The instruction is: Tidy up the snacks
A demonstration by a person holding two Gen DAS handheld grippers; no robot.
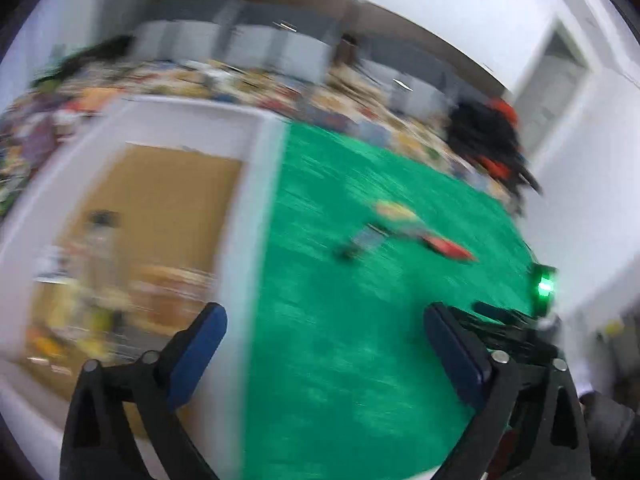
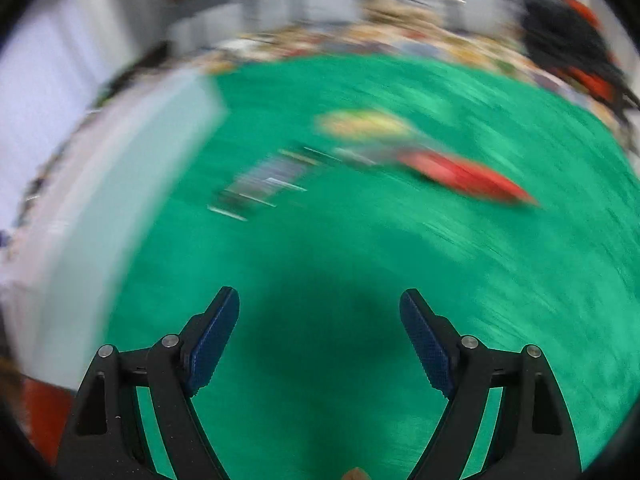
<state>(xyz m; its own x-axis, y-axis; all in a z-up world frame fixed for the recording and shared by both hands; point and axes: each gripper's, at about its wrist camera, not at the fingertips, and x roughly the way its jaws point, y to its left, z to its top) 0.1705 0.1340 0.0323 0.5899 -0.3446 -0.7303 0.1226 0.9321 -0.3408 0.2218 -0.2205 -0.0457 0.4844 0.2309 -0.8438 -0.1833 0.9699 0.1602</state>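
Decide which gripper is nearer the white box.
Left. The left gripper hovers over the white box's rim; the right gripper is over the green cloth, box off to its side.

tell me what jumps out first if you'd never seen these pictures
The bright green cloth fills most of both views, with three blurred snack packets lying mid-cloth: a yellow one, a red one and a dark one. In the left wrist view a white-walled box with a brown floor sits at the cloth's left edge, blurred items inside it. Both grippers' jaws stand wide and empty.
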